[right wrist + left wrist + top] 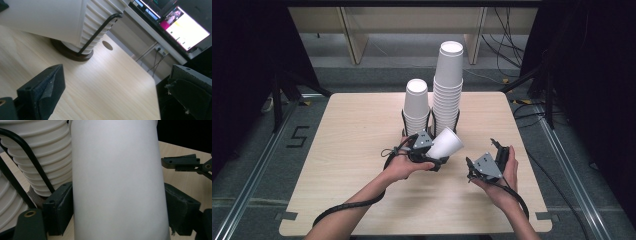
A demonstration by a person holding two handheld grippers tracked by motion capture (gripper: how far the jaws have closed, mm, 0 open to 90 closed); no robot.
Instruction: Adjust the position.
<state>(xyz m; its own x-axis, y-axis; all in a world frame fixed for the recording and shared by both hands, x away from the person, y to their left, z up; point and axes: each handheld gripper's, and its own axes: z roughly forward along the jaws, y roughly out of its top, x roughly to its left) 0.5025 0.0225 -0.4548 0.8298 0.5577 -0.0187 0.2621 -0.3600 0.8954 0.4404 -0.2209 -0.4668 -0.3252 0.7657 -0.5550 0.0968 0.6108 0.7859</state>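
L claw (435, 159): clamped on paper cup (446, 143), tilted, likely for stacking
R claw (484, 159): jaws apart, nothing between
Stacks (448, 85): just beyond L claw

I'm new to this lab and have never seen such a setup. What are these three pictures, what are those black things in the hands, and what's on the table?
A person holds a hand-operated two-jaw gripper in each hand. One picture looks down from above; the other two come from cameras riding on each gripper. On the wooden table stand two stacks of white paper cups in black wire holders: a short stack and a tall stack. The left gripper is shut on a single paper cup, tilted above the table. The right gripper is open, holding nothing.
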